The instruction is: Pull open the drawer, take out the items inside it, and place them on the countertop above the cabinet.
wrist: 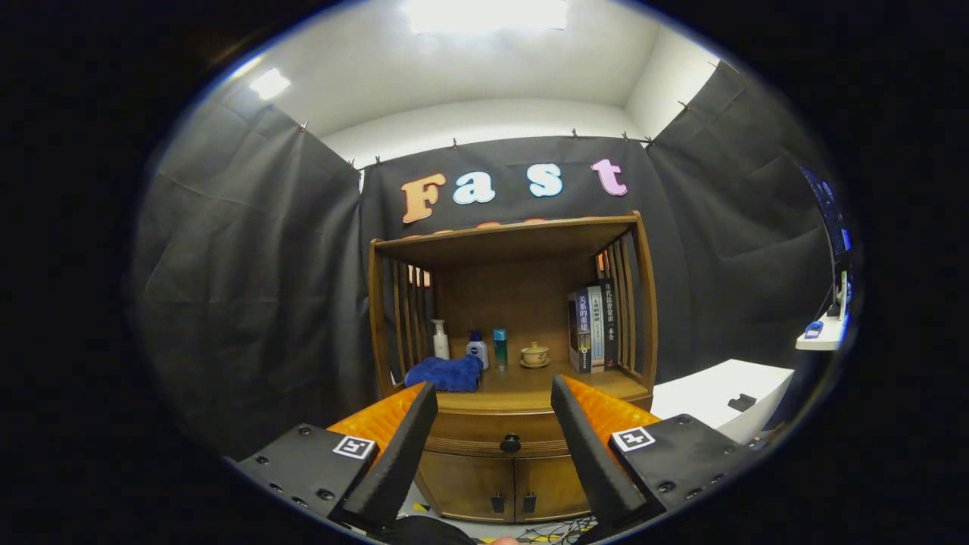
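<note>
A wooden cabinet [515, 318] stands against the booth wall, some way ahead of me. Its drawer [484, 433] is closed, with a dark round knob [510, 443] that I see between my fingers. My gripper [494, 392] is open, holding nothing, and is well short of the drawer. On the countertop [530, 382] above the drawer lie a blue cloth [447, 374], a white pump bottle [440, 340], a white-and-blue bottle [477, 350], a teal bottle [500, 347], a small lidded cup on a saucer [534, 354] and upright books [593, 327].
Below the drawer two cabinet doors [503, 486] are closed, each with a small dark handle. A white table [719, 397] with a small dark object stands to the cabinet's right. Cables [556, 534] lie on the floor in front of the cabinet.
</note>
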`<act>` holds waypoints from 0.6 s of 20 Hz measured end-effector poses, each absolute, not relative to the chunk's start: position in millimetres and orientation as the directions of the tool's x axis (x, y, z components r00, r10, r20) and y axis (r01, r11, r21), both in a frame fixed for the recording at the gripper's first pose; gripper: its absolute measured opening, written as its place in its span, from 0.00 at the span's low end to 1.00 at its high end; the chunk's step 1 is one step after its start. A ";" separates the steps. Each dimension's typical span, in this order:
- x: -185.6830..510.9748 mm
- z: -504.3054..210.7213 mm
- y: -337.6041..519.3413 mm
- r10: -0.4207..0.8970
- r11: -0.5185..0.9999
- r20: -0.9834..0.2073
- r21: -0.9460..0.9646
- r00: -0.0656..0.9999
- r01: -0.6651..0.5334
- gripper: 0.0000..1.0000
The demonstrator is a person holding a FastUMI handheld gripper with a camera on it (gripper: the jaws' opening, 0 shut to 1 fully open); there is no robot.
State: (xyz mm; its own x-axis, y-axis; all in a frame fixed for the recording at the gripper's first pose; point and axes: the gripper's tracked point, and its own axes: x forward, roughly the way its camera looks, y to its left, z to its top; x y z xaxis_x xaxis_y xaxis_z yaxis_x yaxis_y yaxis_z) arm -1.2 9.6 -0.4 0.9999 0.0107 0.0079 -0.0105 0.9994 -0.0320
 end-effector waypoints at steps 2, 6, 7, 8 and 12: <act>-3.9 -3.1 13.9 0.023 0.999 0.003 -0.036 1.000 -0.023 0.98; -3.8 -9.1 17.0 0.029 0.999 -0.016 -0.032 0.999 -0.030 0.98; -4.4 -7.0 17.1 0.026 0.999 -0.014 -0.032 1.000 -0.027 0.98; -4.2 -5.7 15.1 0.019 0.999 -0.011 -0.035 1.000 -0.019 0.98; -6.5 -5.7 14.2 0.020 0.999 -0.010 -0.026 1.000 -0.020 0.98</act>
